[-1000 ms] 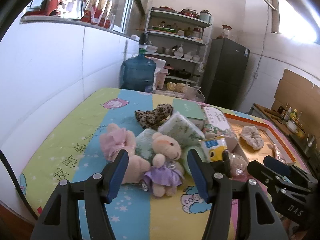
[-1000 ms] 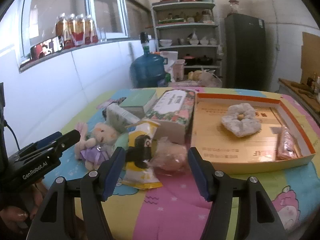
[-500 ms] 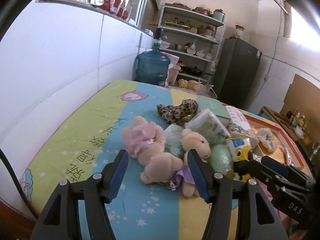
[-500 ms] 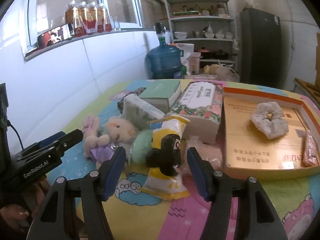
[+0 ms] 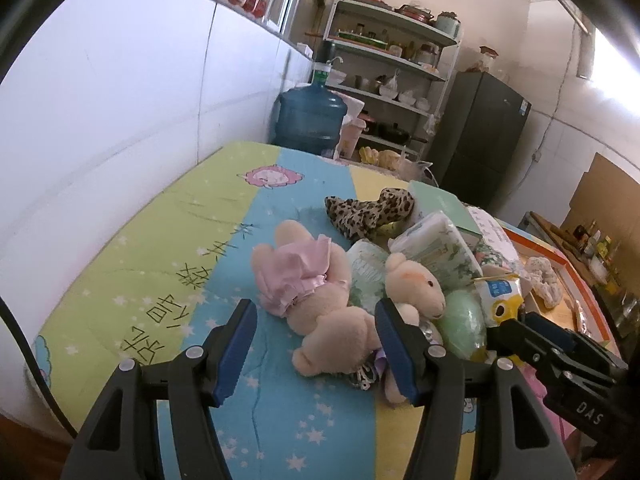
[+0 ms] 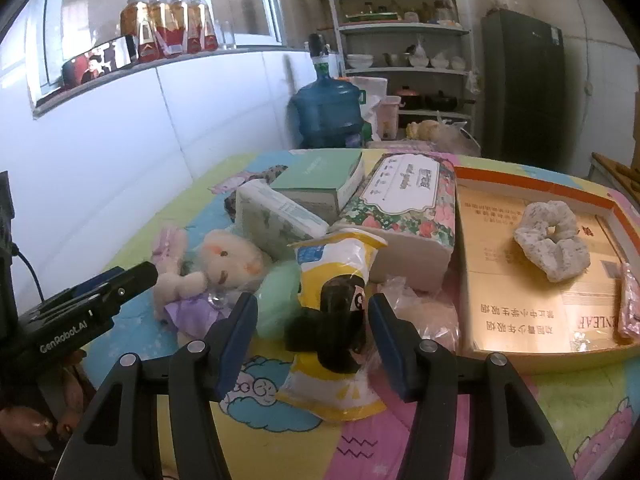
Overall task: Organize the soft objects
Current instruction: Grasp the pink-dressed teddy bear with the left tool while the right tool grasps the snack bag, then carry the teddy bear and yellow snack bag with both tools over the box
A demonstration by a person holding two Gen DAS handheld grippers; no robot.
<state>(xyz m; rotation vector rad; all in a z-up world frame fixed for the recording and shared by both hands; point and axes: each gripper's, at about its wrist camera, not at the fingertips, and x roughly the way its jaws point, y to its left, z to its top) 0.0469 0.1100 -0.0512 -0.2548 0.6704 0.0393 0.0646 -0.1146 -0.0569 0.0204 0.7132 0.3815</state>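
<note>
We are narrowing the still-unclenched right gripper jaws around the yellow snack bag, left gripper released, nearing the plush bear

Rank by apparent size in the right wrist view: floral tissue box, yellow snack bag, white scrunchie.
1. floral tissue box
2. yellow snack bag, though nearness to the camera enlarges it
3. white scrunchie

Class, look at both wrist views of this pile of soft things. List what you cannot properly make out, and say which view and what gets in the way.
- Purple-dressed bear, left wrist view: its body is hidden behind the left tongs.
- Green soft lump, right wrist view: partly covered by the yellow packet; what it is stays unclear.
- Pink packet, right wrist view: cut off by the frame edge.
</note>
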